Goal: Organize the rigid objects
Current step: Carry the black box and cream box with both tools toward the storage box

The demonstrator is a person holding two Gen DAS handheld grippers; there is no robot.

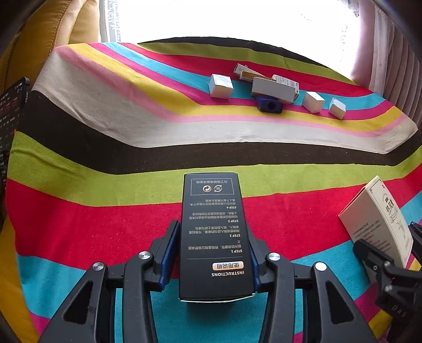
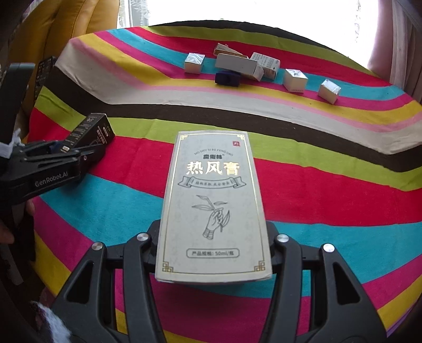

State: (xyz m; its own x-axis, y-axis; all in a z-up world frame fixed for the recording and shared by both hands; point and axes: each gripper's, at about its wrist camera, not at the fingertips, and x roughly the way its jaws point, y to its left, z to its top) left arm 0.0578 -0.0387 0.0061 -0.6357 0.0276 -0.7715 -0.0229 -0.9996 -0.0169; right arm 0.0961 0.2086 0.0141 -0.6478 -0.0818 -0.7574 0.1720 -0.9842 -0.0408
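boxes fill both grippers: left gripper (image 1: pixel 213 253) clamps black box (image 1: pixel 213 232), right gripper (image 2: pixel 213 245) clamps pale box (image 2: pixel 213 208); long axes point forward toward far box cluster (image 2: pixel 248 66).

A striped cloth (image 1: pixel 105 163) in red, cyan, lime, yellow, pink, cream and dark brown covers the surface. Far off, a window (image 1: pixel 237 18) blazes white. A yellow leather cushion (image 1: pixel 52 29) sits far left, pale pink curtains (image 1: pixel 390 52) far right.

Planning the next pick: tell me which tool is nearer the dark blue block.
Neither clearly. The left tool, gripping the black box, and the right tool, gripping the pale box, both sit well short of the dark blue block across the cloth.
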